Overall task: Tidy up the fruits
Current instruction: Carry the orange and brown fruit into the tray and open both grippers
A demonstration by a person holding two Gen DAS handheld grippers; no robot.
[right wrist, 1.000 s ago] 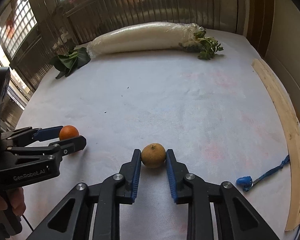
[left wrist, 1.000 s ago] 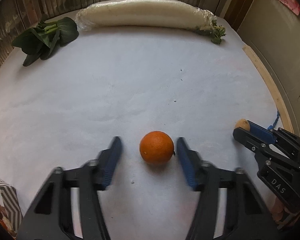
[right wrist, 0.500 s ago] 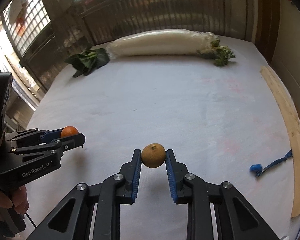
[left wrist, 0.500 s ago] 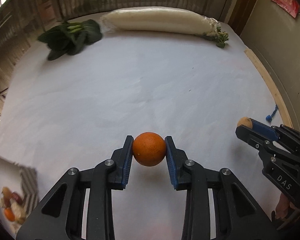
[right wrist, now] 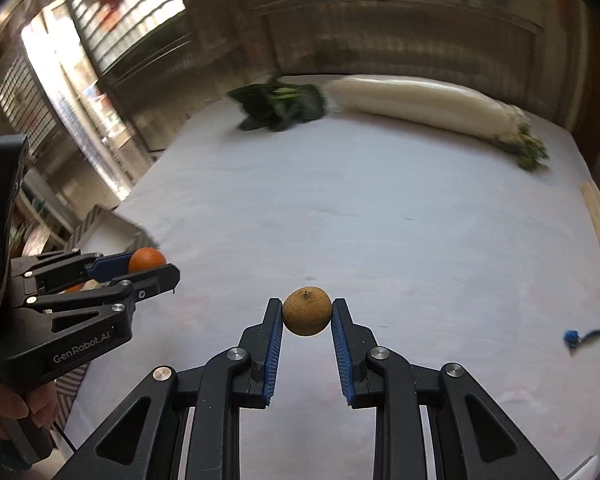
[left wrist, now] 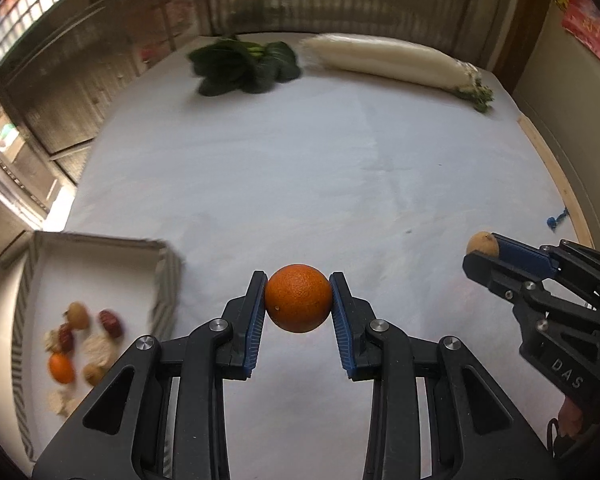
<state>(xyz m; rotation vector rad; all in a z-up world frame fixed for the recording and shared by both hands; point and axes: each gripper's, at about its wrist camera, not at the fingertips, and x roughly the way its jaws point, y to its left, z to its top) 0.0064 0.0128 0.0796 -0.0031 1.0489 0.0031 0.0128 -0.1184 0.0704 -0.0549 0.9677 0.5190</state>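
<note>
My left gripper (left wrist: 298, 280) is shut on an orange (left wrist: 298, 298) and holds it above the white table (left wrist: 300, 168). It also shows in the right wrist view (right wrist: 156, 270) with the orange (right wrist: 146, 260). My right gripper (right wrist: 307, 306) is shut on a small brown round fruit (right wrist: 307, 311), held above the table; it shows at the right of the left wrist view (left wrist: 482, 250), the brown fruit (left wrist: 481, 243) at its tips. A striped-rim white tray (left wrist: 100, 256) at the left holds several small fruits and snacks (left wrist: 78, 344).
Dark leafy greens (left wrist: 244, 66) and a long white radish (left wrist: 392, 62) lie at the table's far edge. A wooden strip (left wrist: 552, 176) runs along the right edge, with a blue cord (left wrist: 556, 220) near it. Windows and railings stand beyond the table.
My left gripper closed on the orange and lifted it. Both grippers rose and swung left with their fruits, bringing the tray into view.
</note>
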